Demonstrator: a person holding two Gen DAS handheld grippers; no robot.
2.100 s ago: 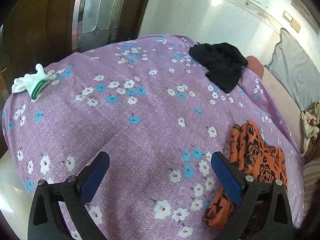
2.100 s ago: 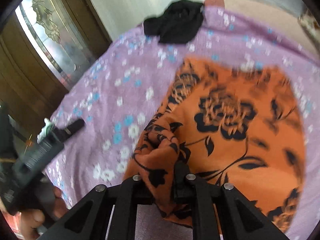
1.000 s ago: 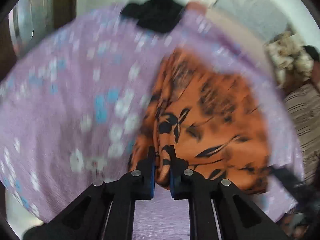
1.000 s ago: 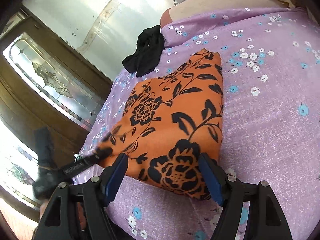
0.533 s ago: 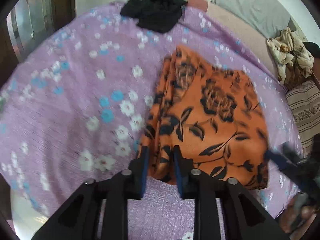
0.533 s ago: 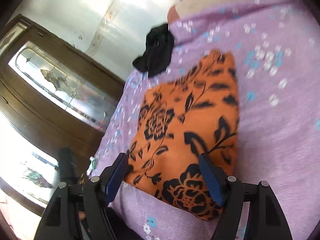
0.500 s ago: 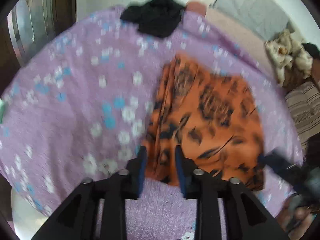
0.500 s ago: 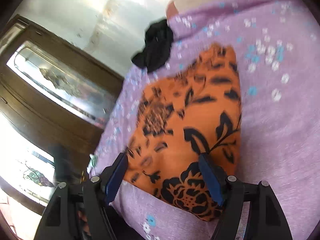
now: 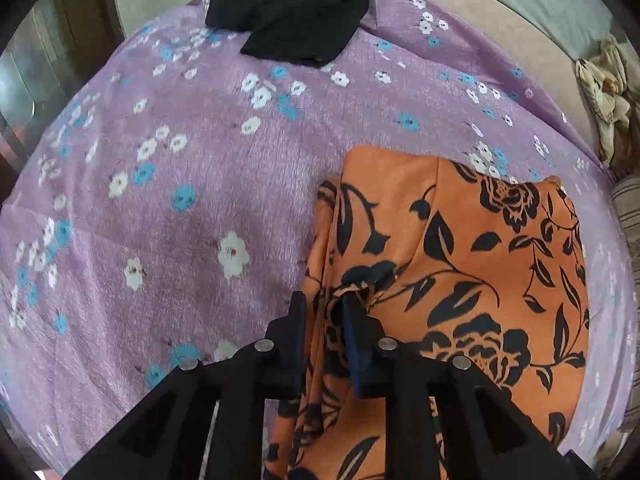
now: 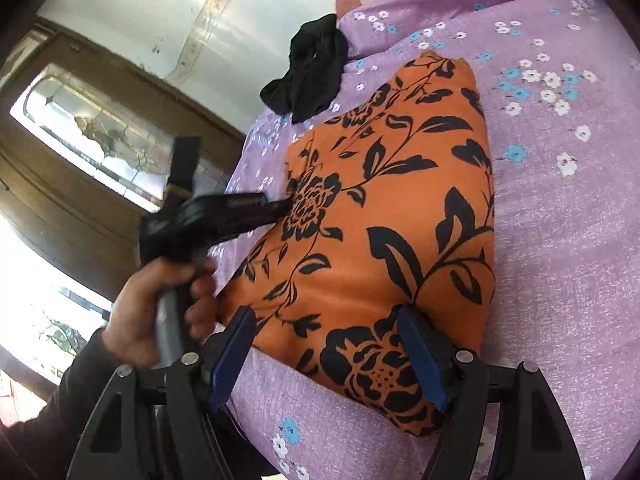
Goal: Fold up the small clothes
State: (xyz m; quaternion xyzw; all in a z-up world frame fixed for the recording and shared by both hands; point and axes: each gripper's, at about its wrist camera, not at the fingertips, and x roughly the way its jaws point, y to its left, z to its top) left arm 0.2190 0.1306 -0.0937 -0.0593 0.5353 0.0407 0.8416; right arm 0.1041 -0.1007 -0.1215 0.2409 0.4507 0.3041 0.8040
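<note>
The bed takes up most of both my views, covered by a lilac bedsheet [image 9: 248,184] printed with small white and blue flowers. On it lies the orange garment [image 10: 384,216] with its black flower-and-leaf print, folded into a rough rectangle that sits toward the right side of the left wrist view, and runs away from me up the middle of the right wrist view. Beyond its far end, near the sheet's edge, a crumpled black garment [image 9: 296,12] lies apart from it. A pale, crumpled cloth [image 9: 608,92] sits off the sheet at the far right.

In the right wrist view, a hand [image 10: 160,304] in a dark sleeve holds the left claw's handle at the garment's left edge. My left claw [image 9: 324,320] has just been closing — a bunched fold of the orange garment's left edge stands between the narrow jaws, and the blue pads press on it, so it is gripping the cloth. The fabric rises slightly there and drapes down between the fingers toward the camera.

My right claw [image 10: 328,344] stands wide, its blue pads either side of the garment's near corner — the cloth lies flat between them, and neither pad squeezes it.
</note>
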